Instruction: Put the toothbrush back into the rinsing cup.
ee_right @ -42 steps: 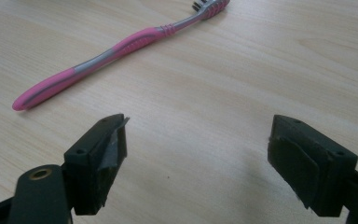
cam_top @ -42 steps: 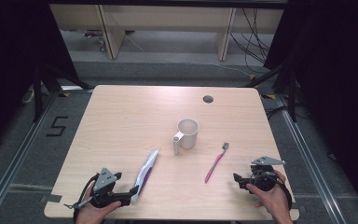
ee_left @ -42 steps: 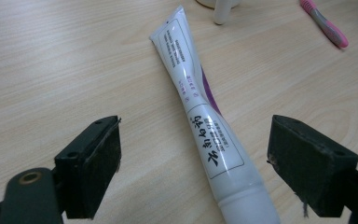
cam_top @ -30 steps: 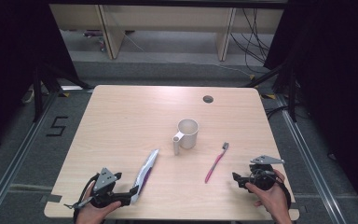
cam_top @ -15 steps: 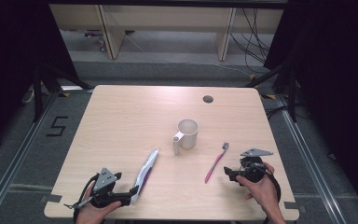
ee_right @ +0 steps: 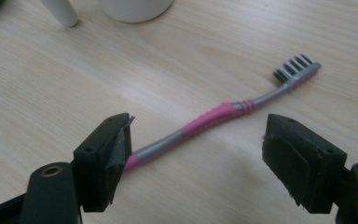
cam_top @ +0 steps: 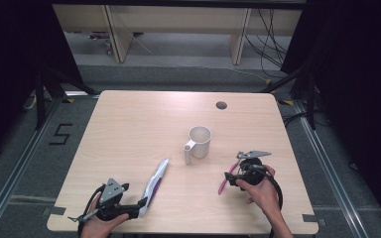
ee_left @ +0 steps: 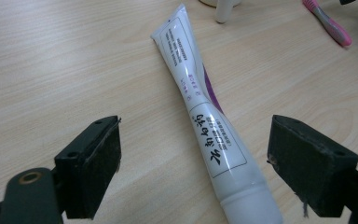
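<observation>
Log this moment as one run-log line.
left hand-held gripper: open around toothpaste tube | right hand-held gripper: open over toothbrush | mug: upright

Black tools (cam_top: 230, 177), grey triangular plates

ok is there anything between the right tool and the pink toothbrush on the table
No, nothing visible stands in the way. The right tool is open, and the toothbrush lies flat on the bare table right in front of it, its handle running between the jaws. The mug stands farther off, beyond the brush.
</observation>
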A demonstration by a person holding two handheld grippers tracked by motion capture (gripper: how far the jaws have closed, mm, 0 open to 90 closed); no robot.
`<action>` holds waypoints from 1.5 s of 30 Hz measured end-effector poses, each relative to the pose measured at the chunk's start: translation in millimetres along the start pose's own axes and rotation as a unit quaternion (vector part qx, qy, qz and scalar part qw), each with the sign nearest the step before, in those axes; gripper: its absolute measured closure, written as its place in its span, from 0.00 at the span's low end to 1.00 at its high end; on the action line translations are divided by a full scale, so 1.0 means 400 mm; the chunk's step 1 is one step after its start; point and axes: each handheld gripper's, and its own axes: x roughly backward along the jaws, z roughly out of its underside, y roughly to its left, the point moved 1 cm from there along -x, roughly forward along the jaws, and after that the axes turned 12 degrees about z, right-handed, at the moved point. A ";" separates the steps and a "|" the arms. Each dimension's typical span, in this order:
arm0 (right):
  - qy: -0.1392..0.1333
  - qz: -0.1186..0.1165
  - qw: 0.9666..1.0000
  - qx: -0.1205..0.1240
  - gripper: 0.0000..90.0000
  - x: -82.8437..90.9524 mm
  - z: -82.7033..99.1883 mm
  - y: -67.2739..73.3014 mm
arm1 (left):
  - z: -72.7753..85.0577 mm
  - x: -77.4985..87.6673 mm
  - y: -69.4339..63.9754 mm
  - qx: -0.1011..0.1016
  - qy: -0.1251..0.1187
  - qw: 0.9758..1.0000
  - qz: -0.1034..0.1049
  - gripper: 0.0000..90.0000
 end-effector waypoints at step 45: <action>0.142 -0.010 0.981 0.133 0.89 -0.031 -0.040 -0.003 | -0.003 -0.001 -0.004 -0.004 0.002 1.000 0.005 0.19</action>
